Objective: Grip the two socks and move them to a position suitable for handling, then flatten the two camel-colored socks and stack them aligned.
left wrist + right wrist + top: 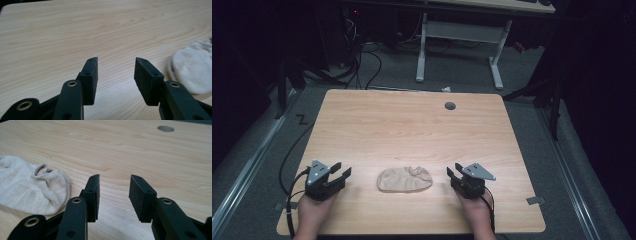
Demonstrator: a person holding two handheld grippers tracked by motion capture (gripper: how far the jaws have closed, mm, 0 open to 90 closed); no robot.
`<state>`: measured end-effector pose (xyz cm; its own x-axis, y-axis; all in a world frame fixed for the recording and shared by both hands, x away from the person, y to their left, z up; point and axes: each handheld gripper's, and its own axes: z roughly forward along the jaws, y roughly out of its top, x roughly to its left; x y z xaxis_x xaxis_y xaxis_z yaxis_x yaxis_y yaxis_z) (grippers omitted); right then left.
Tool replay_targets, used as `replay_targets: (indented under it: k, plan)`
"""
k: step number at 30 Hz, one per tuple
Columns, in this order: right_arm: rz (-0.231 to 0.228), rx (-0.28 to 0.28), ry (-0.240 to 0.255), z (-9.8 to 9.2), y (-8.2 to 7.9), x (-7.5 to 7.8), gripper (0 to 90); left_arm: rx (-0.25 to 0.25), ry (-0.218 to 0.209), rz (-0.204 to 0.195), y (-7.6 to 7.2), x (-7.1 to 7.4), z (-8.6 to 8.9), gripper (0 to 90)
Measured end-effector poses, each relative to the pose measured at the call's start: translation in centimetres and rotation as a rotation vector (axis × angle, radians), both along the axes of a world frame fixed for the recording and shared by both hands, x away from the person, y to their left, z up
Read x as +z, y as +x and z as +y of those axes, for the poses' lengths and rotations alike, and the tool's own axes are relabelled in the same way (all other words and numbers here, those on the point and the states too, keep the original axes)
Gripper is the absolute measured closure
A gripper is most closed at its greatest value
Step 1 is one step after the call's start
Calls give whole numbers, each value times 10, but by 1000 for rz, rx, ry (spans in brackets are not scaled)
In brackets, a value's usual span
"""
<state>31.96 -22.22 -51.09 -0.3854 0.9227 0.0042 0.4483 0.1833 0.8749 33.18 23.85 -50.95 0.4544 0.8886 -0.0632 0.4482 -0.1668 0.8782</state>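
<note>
A beige sock (404, 179) lies flat and folded near the table's front edge, between the two hands. My left gripper (341, 171) stands open to the left of it, well apart, with only bare wood between its jaws (116, 61); the sock (193, 68) shows at the right edge of the left gripper view. My right gripper (454, 170) is open too, just right of the sock, with nothing between its fingers (115, 178). In the right gripper view the sock (30, 187) lies to the left of the jaws, its cuff opening facing up.
The wooden table (412, 125) has a round cable hole (450, 105) at the back right, also seen as the hole (166, 128) in the right gripper view. A white desk frame (459, 45) and cables stand on the floor behind.
</note>
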Motion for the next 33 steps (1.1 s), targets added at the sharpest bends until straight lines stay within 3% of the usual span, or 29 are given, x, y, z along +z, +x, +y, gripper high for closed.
replay_targets:
  k: [4, 14, 19, 25, 33]
  plan:
    - [-7, -27, -5, -5, -4, -2, 618, 18, 13, 12, -2, -3, 9, 549]
    - [0, -38, 1, -16, -8, -5, 629, 8, 46, 9, 0, -6, 1, 519]
    - [7, -49, 9, -17, -6, -7, 629, 14, 25, 21, 2, -9, 5, 519]
    - [7, -51, -8, -19, -12, -8, 624, -6, 52, -5, 6, -6, -3, 507]
    - [15, -67, -13, -25, -20, -9, 616, -23, 60, -12, 5, -4, -8, 505]
